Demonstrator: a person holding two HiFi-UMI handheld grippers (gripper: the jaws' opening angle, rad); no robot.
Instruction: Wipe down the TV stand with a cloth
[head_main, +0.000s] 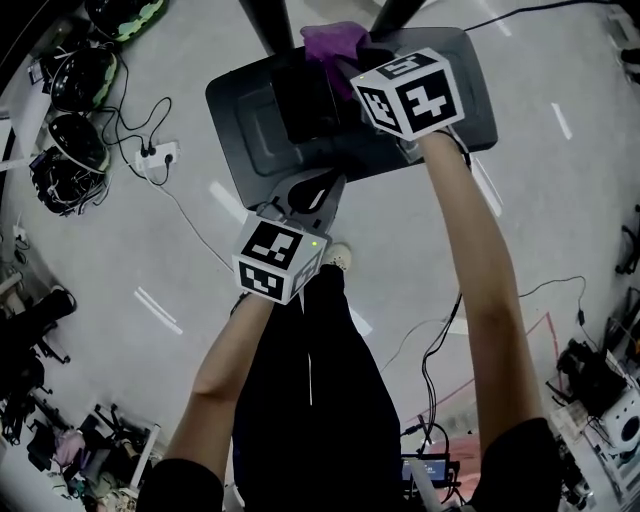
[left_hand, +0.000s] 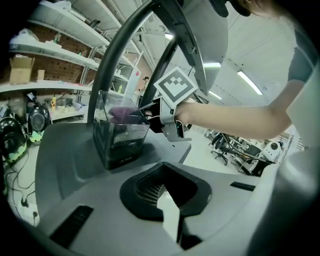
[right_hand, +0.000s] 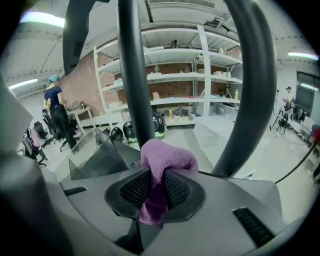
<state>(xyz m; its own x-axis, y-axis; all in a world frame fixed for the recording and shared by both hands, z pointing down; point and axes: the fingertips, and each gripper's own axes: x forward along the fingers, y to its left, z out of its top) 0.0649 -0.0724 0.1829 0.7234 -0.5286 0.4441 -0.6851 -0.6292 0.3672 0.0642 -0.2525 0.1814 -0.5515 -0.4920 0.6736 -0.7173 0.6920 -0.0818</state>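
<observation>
At twelve o'clock over the TV stand (head_main: 250, 120), the right gripper (head_main: 340, 62) pinches the purple cloth (head_main: 335, 38) — wiping seems barely begun; the left gripper (head_main: 308, 196), at six, gapes empty.

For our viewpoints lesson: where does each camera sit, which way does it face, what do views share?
Head view: on the person's head, steeply down at the TV stand; left forearm, right forearm, left hand-held gripper, right hand-held gripper.
Left gripper view: rides the left hand-held gripper, facing across the stand toward the right one; own open jaws, right forearm.
Right gripper view: rides the right one, faces the stand's posts; own jaws shut on purple cloth.
All three show the cloth.
</observation>
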